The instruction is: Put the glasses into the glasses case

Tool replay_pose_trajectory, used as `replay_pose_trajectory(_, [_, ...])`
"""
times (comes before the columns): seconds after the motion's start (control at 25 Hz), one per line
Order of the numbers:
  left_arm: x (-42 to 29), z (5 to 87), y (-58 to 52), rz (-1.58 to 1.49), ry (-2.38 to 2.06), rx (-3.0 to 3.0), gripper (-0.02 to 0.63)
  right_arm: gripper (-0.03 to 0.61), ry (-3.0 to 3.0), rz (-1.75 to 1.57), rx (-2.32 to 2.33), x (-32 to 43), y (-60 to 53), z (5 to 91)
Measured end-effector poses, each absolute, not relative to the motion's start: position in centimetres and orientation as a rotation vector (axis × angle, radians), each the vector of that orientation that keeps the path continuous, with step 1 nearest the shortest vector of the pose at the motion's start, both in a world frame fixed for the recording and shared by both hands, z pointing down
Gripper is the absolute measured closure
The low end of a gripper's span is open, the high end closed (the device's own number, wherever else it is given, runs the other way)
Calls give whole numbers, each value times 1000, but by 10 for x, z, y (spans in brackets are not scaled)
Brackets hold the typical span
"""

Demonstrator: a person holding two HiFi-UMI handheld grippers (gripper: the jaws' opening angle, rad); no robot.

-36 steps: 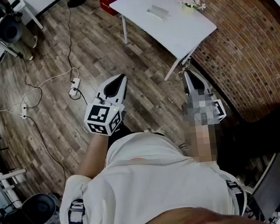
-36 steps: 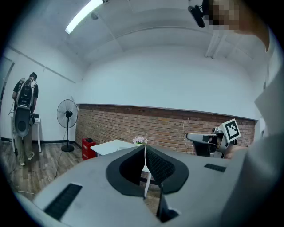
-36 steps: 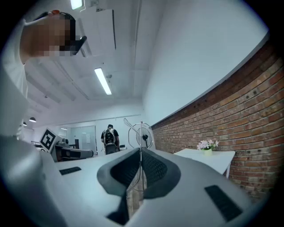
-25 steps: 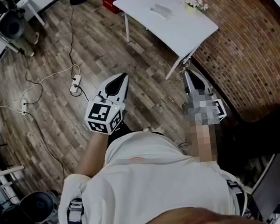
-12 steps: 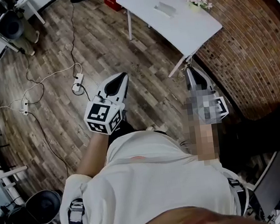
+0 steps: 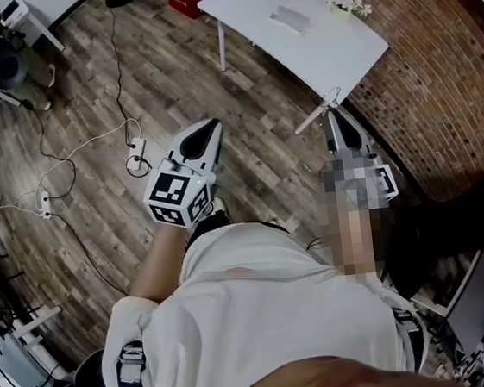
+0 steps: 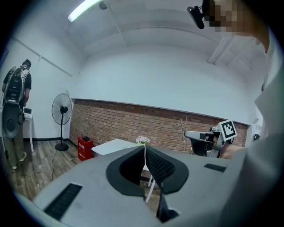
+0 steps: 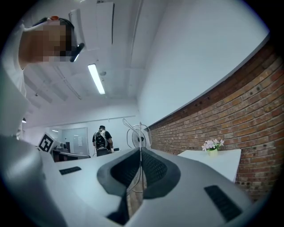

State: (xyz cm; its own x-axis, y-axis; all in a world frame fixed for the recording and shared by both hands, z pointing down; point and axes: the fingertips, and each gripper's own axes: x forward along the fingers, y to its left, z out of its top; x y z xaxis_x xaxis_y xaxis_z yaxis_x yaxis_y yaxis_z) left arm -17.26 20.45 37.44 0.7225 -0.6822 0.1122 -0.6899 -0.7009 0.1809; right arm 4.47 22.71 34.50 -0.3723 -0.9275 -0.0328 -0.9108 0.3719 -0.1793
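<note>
Nearest the head camera was the person's own white shirt (image 6: 265, 316), with both forearms raised at waist height so that the tools pointed ahead towards the work. The left gripper (image 6: 207, 130) had its jaws pressed together with nothing between them; its own view showed the dark pads meeting along one thin seam. The right gripper (image 6: 335, 119) was likewise closed and empty, its pads shut tight in its own view. Carrying them closed and level looked like a plain walking posture, with no grasp begun. Below them lay wood-plank floor (image 6: 240, 102), where a power strip (image 6: 137, 146) and loose white cables ran off to the left, well apart from the person's path. Farther on stood the white table (image 6: 247, 5), set close along the brick wall (image 6: 437, 79), probably to leave the open side free for approach. On its top lay a pale oblong thing (image 6: 290, 18), by my judgement the glasses case or the glasses, too small to tell which; neither gripper was near it. A small pot of pink flowers (image 6: 343, 1) stood at the wall-side edge, clear of the middle. Farthest, the left gripper view showed a standing fan (image 7: 61, 111), a red crate (image 7: 83, 146) and another person (image 7: 15, 102).
</note>
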Motion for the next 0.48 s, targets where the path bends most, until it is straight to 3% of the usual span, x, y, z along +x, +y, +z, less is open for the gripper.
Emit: replay_pose_trajectory(0.48, [-209, 388, 130, 33, -1003, 2715, 595, 515, 2454, -226, -1791, 9, 170, 350])
